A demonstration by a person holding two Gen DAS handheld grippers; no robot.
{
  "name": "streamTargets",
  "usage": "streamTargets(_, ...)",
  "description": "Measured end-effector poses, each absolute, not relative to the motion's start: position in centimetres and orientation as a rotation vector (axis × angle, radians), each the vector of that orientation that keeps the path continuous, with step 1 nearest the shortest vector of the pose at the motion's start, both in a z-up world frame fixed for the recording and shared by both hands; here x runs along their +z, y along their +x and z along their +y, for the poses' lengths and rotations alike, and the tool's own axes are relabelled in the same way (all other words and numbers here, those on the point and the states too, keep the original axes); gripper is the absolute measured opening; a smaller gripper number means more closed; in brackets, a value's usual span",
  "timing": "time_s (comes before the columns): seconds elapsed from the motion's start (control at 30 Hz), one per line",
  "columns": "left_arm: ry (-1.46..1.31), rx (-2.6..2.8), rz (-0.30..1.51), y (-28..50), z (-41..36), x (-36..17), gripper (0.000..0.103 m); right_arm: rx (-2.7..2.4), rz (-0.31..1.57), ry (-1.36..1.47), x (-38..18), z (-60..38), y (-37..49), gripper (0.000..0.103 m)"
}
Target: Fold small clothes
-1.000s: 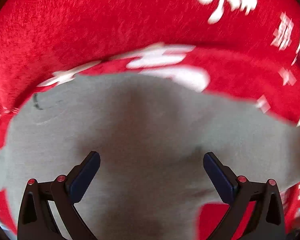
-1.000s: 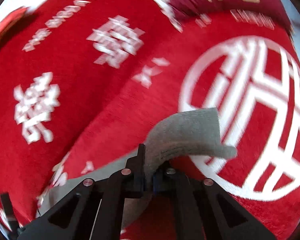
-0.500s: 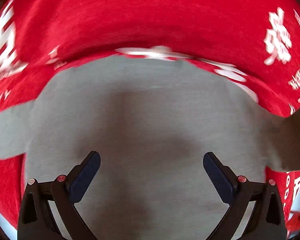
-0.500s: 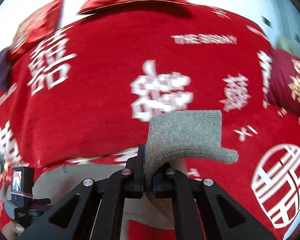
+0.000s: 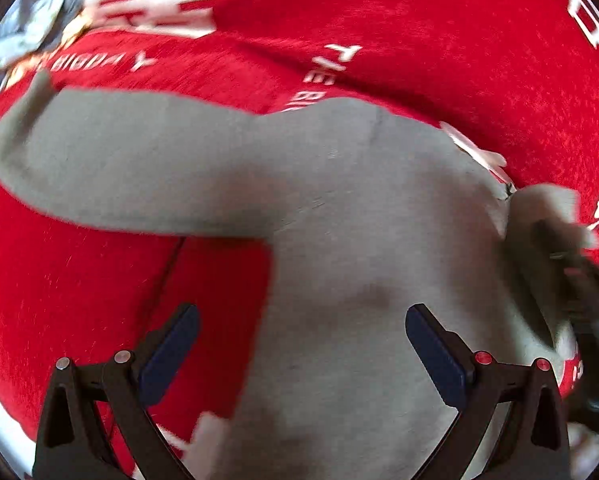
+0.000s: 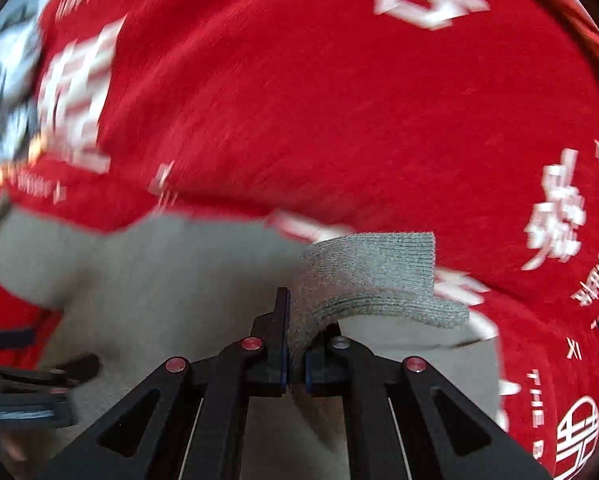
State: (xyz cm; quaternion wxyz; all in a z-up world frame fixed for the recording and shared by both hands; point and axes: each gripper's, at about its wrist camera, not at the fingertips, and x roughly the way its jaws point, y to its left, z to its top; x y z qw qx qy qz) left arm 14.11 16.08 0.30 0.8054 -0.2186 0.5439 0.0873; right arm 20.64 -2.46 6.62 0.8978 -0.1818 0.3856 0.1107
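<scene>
Red fabric printed with white characters, the bedspread [image 5: 439, 52], fills both views, and the grey garment [image 5: 339, 208] lies spread across it. One sleeve [image 5: 111, 168] stretches out flat to the left in the left wrist view, while the body of the garment runs down under the camera.

In my judgement the main risk is at the right tongs [image 6: 295, 360]. They are clenched on a ribbed cuff [image 6: 371, 276], with only a narrow strip of knit between the pads and the rest of the cuff arching up and over to the right. A quick pull across could drag that strip free, or haul the whole garment sideways instead of folding it, because nothing pins the body down. Both views are blurred, so how deep the bite goes cannot be told.

The left tongs [image 5: 299, 344] are released, jaws spread wide and empty. They hover over the garment's body, its left edge running between the two pads, with red bedspread under the left pad and grey cloth under the right. Whether the pads touch the cloth is unclear. The right tongs show at the right edge of the left wrist view, just beside the garment's far shoulder.
</scene>
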Motion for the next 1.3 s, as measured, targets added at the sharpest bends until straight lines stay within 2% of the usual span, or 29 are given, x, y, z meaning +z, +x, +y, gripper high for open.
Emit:
streamTargets(0.13, -0.497, 0.191, 1.157, 12.8, 17.5, -0.2, 0.103, 0.233, 0.914, -0.420, 2.8, -0.1, 21.2, 0.008)
streamTargets(0.2, -0.510, 0.188, 1.147, 12.5, 17.7, 0.1, 0.103, 0.271, 0.977, -0.409, 2.1, 0.1, 21.2, 0.019)
streamTargets(0.3, -0.526, 0.179, 1.133, 12.3, 17.5, 0.8, 0.103, 0.351, 0.983, -0.326, 4.3, -0.9, 20.6, 0.046)
streamTargets(0.33, -0.521, 0.177, 1.121, 12.2, 17.2, 1.3, 0.103, 0.392, 0.964, -0.263, 6.1, -1.9, 20.1, 0.059)
streamTargets(0.37, -0.514, 0.175, 1.112, 12.1, 17.1, 1.8, 0.103, 0.419, 0.944, -0.218, 7.4, -2.9, 19.8, 0.069)
streamTargets(0.43, -0.485, 0.165, 1.090, 12.4, 16.0, 3.1, 0.103, 0.474, 0.896, -0.121, 10.3, -5.5, 19.0, 0.074)
streamTargets(0.53, -0.425, 0.136, 1.073, 13.5, 13.7, 4.6, 0.103, 0.470, 0.856, -0.013, 13.3, -10.8, 18.5, 0.075)
streamTargets(0.63, -0.378, 0.066, 1.056, 15.2, 10.3, 5.9, 0.103, 0.323, 0.862, -0.001, 13.4, -16.7, 19.5, 0.076)
streamTargets(0.83, -0.220, -0.009, 1.151, 20.8, 3.3, 4.0, 0.103, 0.152, 1.070, 0.014, 6.7, -22.1, 23.2, 0.076)
streamTargets(0.93, -0.143, 0.065, 1.215, 22.1, 3.0, 1.4, 0.103, 0.110, 1.151, -0.027, 3.3, -22.0, 24.0, 0.075)
streamTargets(1.0, -0.099, 0.112, 1.190, 22.3, 3.5, 0.9, 0.103, 0.089, 1.136, -0.059, 2.6, -22.2, 24.3, 0.075)
streamTargets(1.1, -0.176, 0.091, 1.189, 22.3, 5.4, 0.3, 0.103, 0.076, 1.135, -0.086, 2.2, -21.6, 26.5, 0.083)
streamTargets(1.2, -0.141, 0.085, 1.186, 22.3, 5.3, 0.1, 0.103, 0.061, 1.144, -0.120, 1.4, -21.3, 28.9, 0.096)
streamTargets(1.23, -0.139, 0.085, 1.181, 22.2, 5.3, 0.1, 0.103, 0.051, 1.153, -0.114, 1.3, -21.6, 29.5, 0.103)
streamTargets(1.3, -0.139, 0.082, 1.177, 22.0, 5.2, 0.1, 0.103, 0.053, 1.179, -0.079, 1.2, -22.1, 30.3, 0.103)
